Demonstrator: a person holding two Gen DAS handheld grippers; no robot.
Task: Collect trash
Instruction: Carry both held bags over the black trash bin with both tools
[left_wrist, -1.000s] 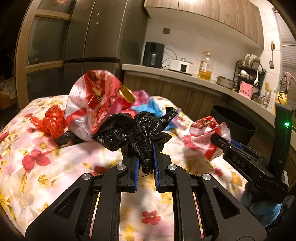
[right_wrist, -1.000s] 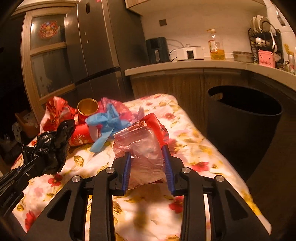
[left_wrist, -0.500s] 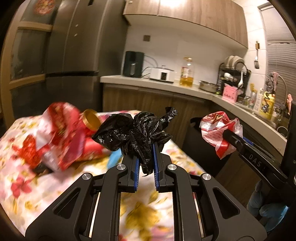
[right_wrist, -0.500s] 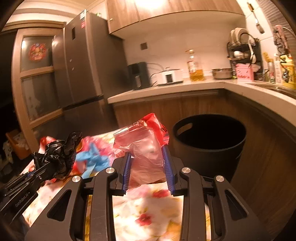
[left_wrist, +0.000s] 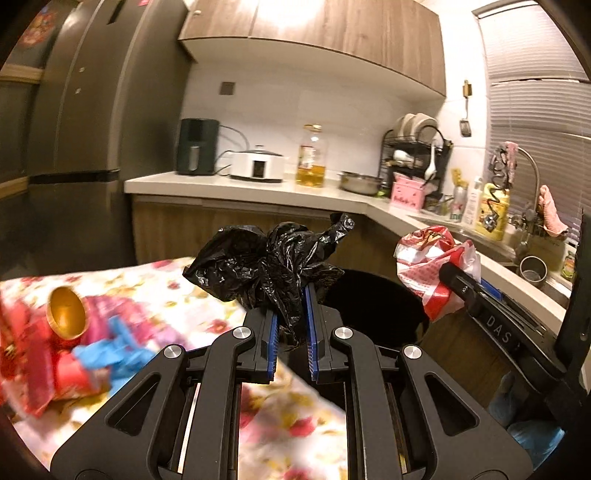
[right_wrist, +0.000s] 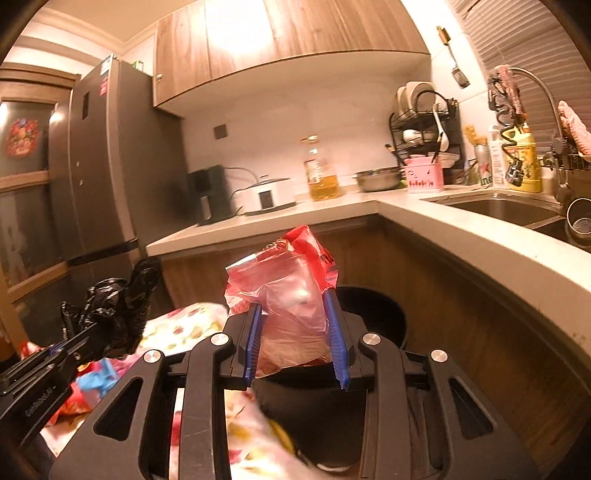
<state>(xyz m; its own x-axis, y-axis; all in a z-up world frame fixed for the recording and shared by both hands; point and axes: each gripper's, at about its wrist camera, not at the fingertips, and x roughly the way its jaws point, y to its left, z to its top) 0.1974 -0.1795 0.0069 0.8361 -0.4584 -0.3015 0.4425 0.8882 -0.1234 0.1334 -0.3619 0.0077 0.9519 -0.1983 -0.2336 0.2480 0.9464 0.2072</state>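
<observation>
We are clenching a crumpled black plastic bag (left_wrist: 266, 262) in our left gripper (left_wrist: 290, 343) and a crumpled red-and-clear plastic bag (right_wrist: 291, 291) in our right gripper (right_wrist: 295, 347), both raised above the table's edge. Just beyond them we are facing a round black trash bin (right_wrist: 373, 310), standing beside the table covered in a floral cloth (left_wrist: 207, 302), where a gold-lidded red wrapper (left_wrist: 66, 314) and blue scraps (left_wrist: 110, 354) are lying.

A black crumpled bag (left_wrist: 266, 266), a red-and-clear bag (right_wrist: 291, 291), a black bin (right_wrist: 376, 314), and a floral cloth (left_wrist: 207, 295).
</observation>
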